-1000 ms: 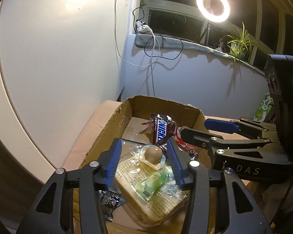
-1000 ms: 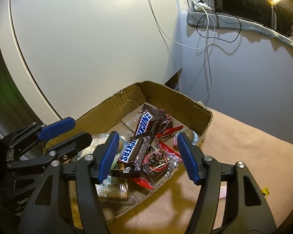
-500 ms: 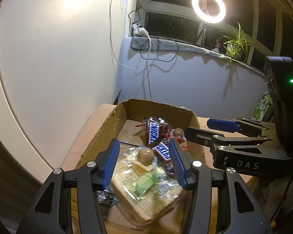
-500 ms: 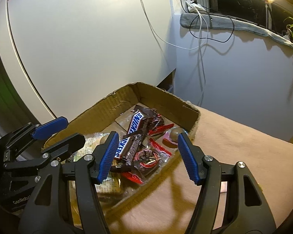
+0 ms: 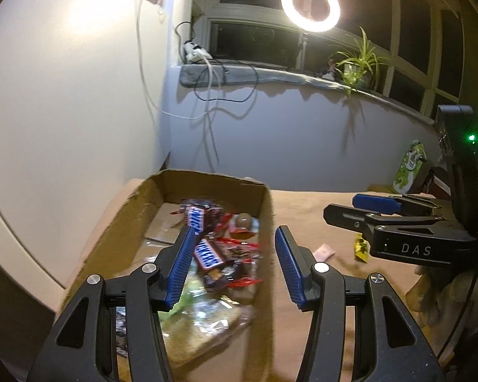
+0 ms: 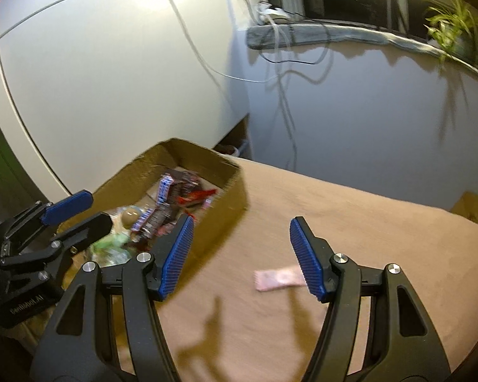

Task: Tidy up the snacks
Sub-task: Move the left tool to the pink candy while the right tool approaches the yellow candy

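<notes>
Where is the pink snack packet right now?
The pink packet lies flat on the tan tabletop, outside the cardboard box and to its right; in the right wrist view it sits just ahead of the open right gripper.

My left gripper [image 5: 234,269] hides the cardboard box's [image 5: 267,210] near snacks; the pink packet [image 6: 278,280] is too blurred to read.

Cardboard box [image 5: 133,210] — snacks [image 5: 207,254] piled inside, pink packet [image 6: 278,279] outside
</notes>
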### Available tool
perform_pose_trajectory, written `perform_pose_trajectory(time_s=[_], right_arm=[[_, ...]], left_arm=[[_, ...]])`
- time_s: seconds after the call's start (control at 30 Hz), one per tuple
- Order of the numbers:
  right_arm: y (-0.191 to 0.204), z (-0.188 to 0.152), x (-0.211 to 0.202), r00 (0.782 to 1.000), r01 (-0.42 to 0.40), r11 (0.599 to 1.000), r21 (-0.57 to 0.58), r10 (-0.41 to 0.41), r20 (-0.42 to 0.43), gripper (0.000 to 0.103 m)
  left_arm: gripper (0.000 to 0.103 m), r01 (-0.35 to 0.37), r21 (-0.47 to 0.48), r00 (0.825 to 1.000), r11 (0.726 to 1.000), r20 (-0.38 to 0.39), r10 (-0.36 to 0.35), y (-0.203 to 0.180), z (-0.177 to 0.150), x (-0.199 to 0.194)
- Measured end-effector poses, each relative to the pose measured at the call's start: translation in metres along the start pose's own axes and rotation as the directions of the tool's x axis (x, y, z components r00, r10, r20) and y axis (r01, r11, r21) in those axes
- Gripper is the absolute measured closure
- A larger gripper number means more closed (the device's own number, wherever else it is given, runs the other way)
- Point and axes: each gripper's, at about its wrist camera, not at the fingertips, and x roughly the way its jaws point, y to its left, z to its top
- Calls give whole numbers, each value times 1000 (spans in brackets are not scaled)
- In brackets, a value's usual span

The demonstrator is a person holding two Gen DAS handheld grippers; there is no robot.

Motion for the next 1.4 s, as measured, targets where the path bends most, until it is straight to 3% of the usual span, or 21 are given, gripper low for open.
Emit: perform_pose_trajectory(time_s=[0.4, 0.77, 1.4], right_arm=[[-58, -29, -12, 997, 56, 997, 62, -52, -63, 37], [-94, -55, 9, 982, 105, 989, 106, -87, -167, 37], [-92, -60, 31, 970, 143, 990, 6, -139, -198, 37]], left_arm=[[52, 73, 52, 997, 996, -39, -71, -49, 0, 14], [53, 167, 33, 973, 985, -164, -160, -86, -8, 55], [56, 121, -92, 938, 988, -317, -144, -83, -11, 128]])
